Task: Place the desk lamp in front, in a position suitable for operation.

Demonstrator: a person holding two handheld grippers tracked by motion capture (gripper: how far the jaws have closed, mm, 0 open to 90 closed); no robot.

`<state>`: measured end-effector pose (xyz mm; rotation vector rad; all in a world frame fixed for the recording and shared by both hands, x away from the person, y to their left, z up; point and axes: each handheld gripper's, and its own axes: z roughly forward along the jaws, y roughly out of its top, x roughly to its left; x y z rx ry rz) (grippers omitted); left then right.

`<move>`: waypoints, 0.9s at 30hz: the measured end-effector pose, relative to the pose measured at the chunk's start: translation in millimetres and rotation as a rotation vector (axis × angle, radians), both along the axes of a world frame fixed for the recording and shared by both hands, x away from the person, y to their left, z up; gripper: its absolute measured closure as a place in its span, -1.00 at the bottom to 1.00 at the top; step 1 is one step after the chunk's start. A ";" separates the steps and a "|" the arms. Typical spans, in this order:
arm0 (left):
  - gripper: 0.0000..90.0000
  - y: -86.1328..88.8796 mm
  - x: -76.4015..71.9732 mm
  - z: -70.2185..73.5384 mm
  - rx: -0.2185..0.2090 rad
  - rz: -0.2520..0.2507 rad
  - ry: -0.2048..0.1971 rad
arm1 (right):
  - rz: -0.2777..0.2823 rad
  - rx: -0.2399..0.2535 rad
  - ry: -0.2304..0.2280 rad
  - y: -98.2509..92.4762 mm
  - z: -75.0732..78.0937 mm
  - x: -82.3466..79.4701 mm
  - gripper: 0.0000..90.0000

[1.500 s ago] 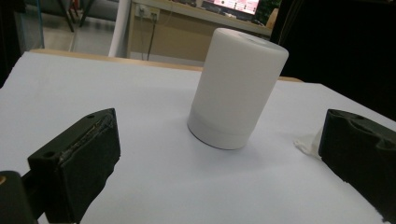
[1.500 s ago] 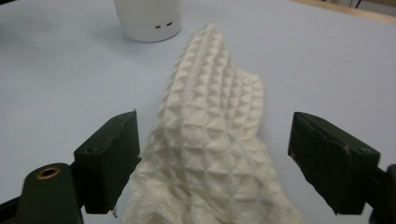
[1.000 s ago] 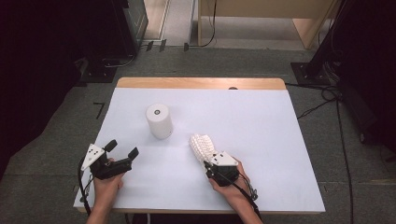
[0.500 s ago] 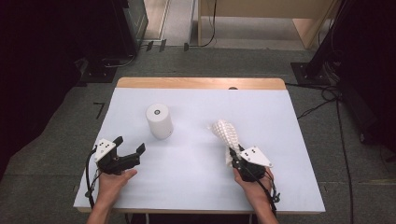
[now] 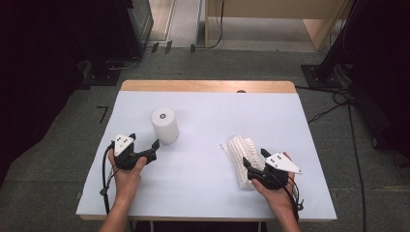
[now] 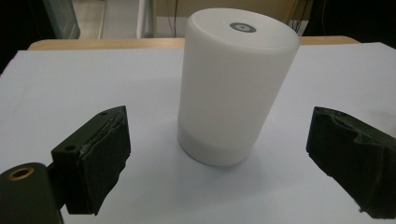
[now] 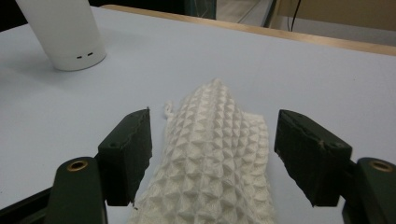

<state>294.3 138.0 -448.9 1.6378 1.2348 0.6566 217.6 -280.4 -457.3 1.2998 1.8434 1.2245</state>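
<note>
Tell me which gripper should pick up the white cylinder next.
Left. The left gripper sits right beside the white cylinder, jaws open and facing it. The right gripper, jaws just opened, straddles the cloth farther away.

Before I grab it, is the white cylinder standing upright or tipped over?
Upright: the white cylinder stands on its base, flat top facing up.

A white cylinder (image 6: 236,84) of smooth, matt plastic is standing on a table (image 5: 203,188) that is showing a pale, matt sheet-like top, with a bare light-wood strip (image 5: 208,86) running along its far edge. To the right, a white cloth (image 7: 215,154) is lying with a raised, waffle-like knit that is looking soft and rough. The black pads (image 6: 100,158) on the gripper jaws are showing a dull, scuffed, rubbery face.
</note>
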 end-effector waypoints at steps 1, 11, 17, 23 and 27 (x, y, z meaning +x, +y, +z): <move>-0.85 -2.7 2.9 -0.9 -0.005 0.002 -0.001 | -0.003 -0.001 0.001 -0.5 -0.6 -0.2 -0.39; -0.98 -26.1 30.9 -11.3 -0.001 -0.024 0.011 | -0.047 -0.007 0.001 -5.0 -1.7 0.1 -0.51; -0.96 -37.0 46.7 -13.1 0.019 0.006 0.013 | -0.056 -0.004 -0.003 -6.4 -1.5 0.1 -0.51; -0.96 -43.5 60.4 -16.5 0.028 0.022 0.014 | -0.056 -0.007 -0.002 -5.0 -1.7 -0.6 -0.51; -0.94 -46.4 64.7 -21.2 0.008 0.032 0.009 | -0.057 -0.008 -0.001 -4.8 -2.2 -0.9 -0.51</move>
